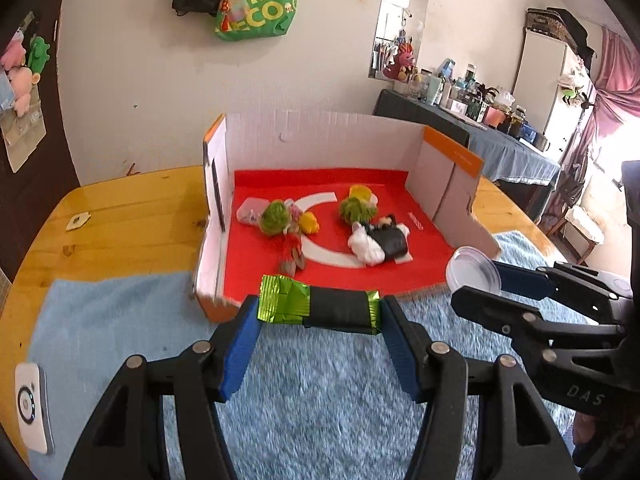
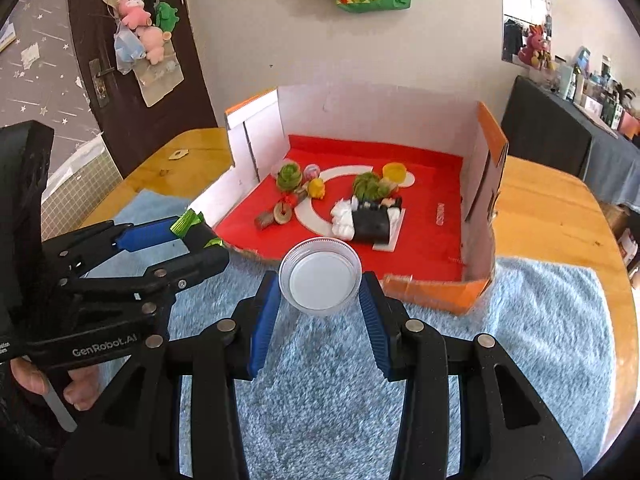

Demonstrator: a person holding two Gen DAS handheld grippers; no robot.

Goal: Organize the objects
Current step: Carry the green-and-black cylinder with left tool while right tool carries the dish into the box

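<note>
- Left tongs (image 1: 320, 312) are clamped end to end on a green-and-black foil packet (image 1: 320, 306), held above the blue rug (image 1: 320, 392).
- Right tongs (image 2: 320, 292) grip a round clear lid (image 2: 320, 276) by its rim.
- Both hover before the open cardboard box (image 2: 472, 280) on the tabletop (image 2: 560, 216).

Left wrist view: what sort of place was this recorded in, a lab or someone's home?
Most likely a lived-in home room. A green shopping bag hangs on the wall, plush toys hang on the dark door, and a cluttered side table carries bottles and jars beside a pink curtain.
</note>
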